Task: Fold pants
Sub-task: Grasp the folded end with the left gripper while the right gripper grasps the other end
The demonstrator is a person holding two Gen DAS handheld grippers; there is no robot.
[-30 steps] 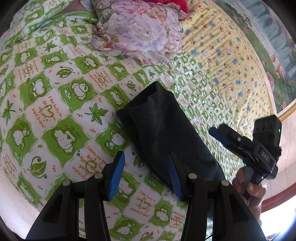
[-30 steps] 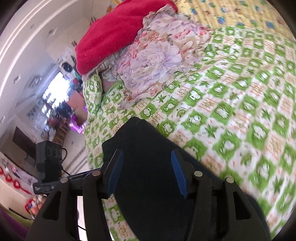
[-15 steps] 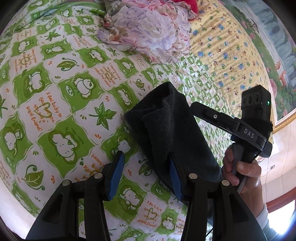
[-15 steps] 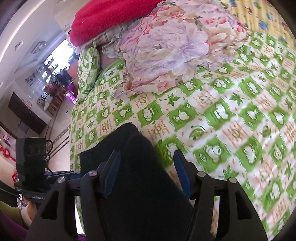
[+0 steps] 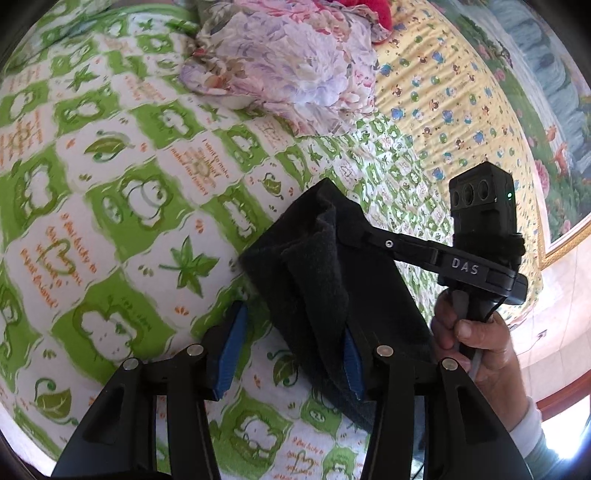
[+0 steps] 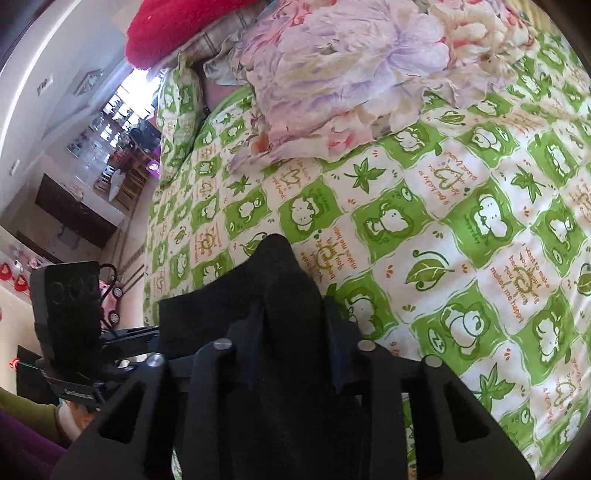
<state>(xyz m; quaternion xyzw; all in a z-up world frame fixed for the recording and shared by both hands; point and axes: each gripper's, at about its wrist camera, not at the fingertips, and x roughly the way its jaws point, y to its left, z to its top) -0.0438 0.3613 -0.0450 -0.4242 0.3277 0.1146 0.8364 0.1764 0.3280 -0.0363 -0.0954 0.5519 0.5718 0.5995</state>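
The dark folded pants (image 5: pixel 332 295) lie on the green-and-white patterned bedspread (image 5: pixel 110 206). My left gripper (image 5: pixel 291 354) is open; its right blue pad touches the near edge of the pants. My right gripper (image 6: pixel 291 332) has closed on the far end of the pants (image 6: pixel 284 280), and the cloth bunches up between its fingers. In the left wrist view the right gripper (image 5: pixel 347 236) reaches in from the right, held by a hand (image 5: pixel 476 343), its tips buried in the fabric.
A floral quilt (image 5: pixel 288 62) and a red blanket (image 6: pixel 177 29) are piled at the far end of the bed. A yellow patterned sheet (image 5: pixel 461 110) covers the right side. The bed edge and room floor lie to the left in the right wrist view (image 6: pixel 110 236).
My right gripper moved in over the far end of the pants and closed on it, bunching the cloth. My left gripper stayed open and edged closer to the pants.
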